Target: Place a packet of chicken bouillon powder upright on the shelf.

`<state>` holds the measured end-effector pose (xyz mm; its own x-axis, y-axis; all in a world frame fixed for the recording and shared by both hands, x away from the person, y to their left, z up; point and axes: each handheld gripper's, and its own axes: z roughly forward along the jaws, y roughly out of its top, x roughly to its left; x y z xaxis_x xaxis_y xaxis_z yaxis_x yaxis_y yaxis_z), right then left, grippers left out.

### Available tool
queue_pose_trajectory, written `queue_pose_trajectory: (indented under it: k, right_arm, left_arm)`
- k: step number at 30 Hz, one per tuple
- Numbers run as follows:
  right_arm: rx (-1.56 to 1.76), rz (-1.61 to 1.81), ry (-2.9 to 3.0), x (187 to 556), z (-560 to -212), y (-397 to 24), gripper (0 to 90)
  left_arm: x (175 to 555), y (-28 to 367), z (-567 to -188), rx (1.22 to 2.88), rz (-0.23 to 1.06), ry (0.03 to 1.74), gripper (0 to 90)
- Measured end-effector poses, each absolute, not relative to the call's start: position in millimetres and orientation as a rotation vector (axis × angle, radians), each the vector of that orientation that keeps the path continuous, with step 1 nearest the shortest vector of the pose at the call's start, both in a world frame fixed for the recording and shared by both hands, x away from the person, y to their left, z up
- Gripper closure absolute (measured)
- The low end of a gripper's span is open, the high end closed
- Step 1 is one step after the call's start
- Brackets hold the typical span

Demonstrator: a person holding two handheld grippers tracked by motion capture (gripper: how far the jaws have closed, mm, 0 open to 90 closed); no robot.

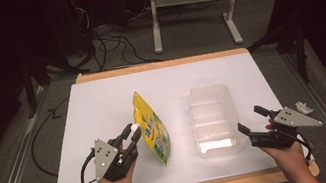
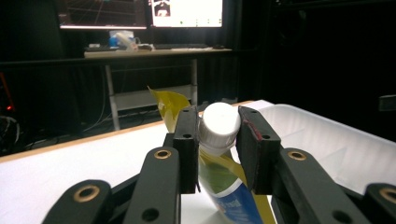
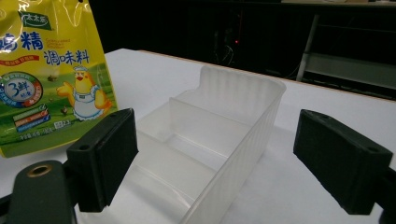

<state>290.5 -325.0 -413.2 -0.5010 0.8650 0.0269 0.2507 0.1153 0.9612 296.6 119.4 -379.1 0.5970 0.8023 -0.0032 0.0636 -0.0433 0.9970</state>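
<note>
A yellow seasoning pouch point(image 1: 153, 130) with a white screw cap point(image 2: 218, 122) stands raised on edge at the middle of the white table top. My left gripper point(image 1: 132, 130) is shut on that cap, its pads point(image 2: 187, 140) pressing it from both sides. The pouch's printed face point(image 3: 46, 70) shows a cartoon chicken in the right gripper view. A clear plastic bin point(image 1: 213, 119) with inner dividers sits right of the pouch. My right gripper point(image 1: 249, 121) is held open just right of the bin's near end, with nothing between its pads point(image 3: 105, 151).
The white sheet point(image 1: 102, 102) lies on a wooden board point(image 1: 161, 65). Dark floor with cables and a white desk frame point(image 1: 192, 10) lies beyond the far edge. A desk with monitors point(image 2: 140, 14) stands behind in the left gripper view.
</note>
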Motion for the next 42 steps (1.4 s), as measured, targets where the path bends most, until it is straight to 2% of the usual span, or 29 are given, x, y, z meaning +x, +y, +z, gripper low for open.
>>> queue_pose_trajectory:
  k: [9,26,42]
  right_arm:
    - [1.082,1.401,1.832,290.4,-413.5,-325.5,13.8]
    - [1.085,1.393,1.838,290.2,-414.1,-324.3,14.3]
    - [1.079,1.399,1.83,289.5,-412.6,-325.4,14.4]
  left_arm:
    - [290.0,106.4,-378.9,1.525,0.669,0.718,70.2]
    - [288.0,110.8,-382.8,1.516,0.629,0.73,68.8]
    - [293.5,96.7,-406.8,1.616,0.563,0.806,61.9]
